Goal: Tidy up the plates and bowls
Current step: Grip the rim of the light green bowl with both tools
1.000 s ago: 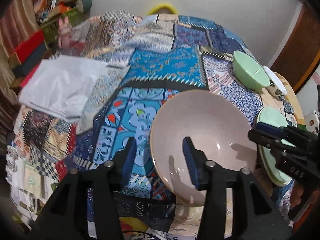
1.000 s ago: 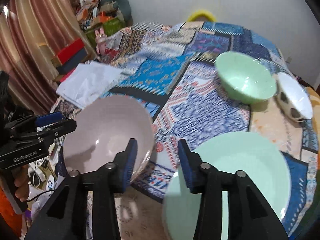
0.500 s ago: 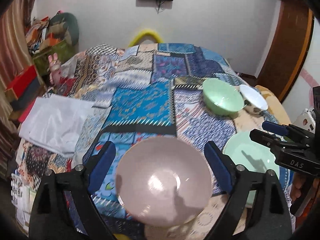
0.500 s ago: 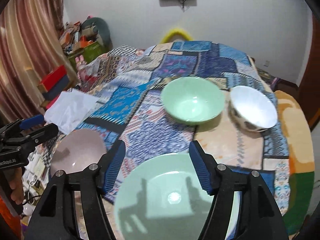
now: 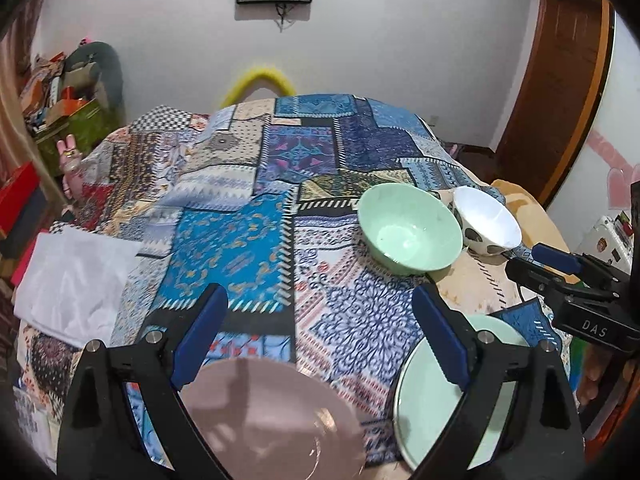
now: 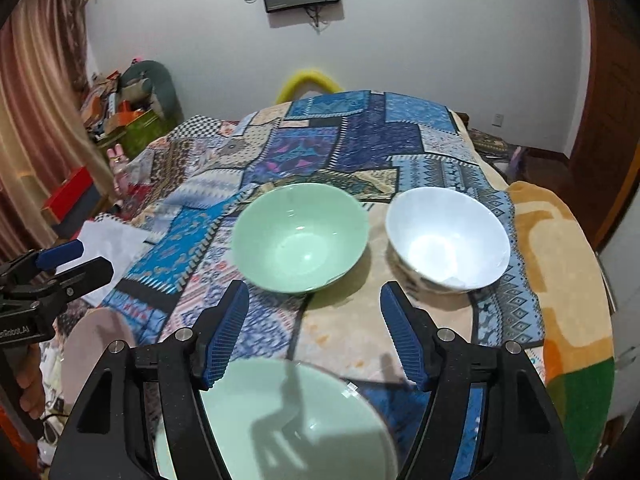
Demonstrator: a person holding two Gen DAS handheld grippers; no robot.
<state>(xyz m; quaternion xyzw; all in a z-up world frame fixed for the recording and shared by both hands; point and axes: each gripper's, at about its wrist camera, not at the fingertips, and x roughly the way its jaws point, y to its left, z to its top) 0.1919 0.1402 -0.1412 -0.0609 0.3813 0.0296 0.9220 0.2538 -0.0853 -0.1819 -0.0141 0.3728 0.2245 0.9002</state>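
Observation:
A pink plate [image 5: 272, 420] lies on the patchwork cloth at the near edge, below my left gripper [image 5: 320, 320], which stands wide open above it with nothing between its fingers. A pale green plate [image 6: 280, 420] lies under my right gripper [image 6: 316, 308], also open and empty. Farther back sit a green bowl [image 6: 300, 236] and, to its right, a white bowl [image 6: 448, 240] with dark spots outside. The left wrist view shows the green plate [image 5: 432, 400], the green bowl [image 5: 408, 236], the white bowl [image 5: 488, 224] and the right gripper [image 5: 524, 260]. In the right wrist view the left gripper [image 6: 86, 260] hangs over the pink plate [image 6: 100, 344].
A patchwork cloth [image 5: 240, 240] covers the round table. A white sheet [image 5: 76, 280] lies at its left side. A yellow chair back [image 5: 260, 78] rises behind the far edge. Boxes and clutter [image 5: 60, 92] stand far left, a wooden door [image 5: 560, 80] at right.
Both grippers have opened wider and drawn back and upward from the plates' rims. The pink and green plates now lie low in the views, and both bowls have come into view.

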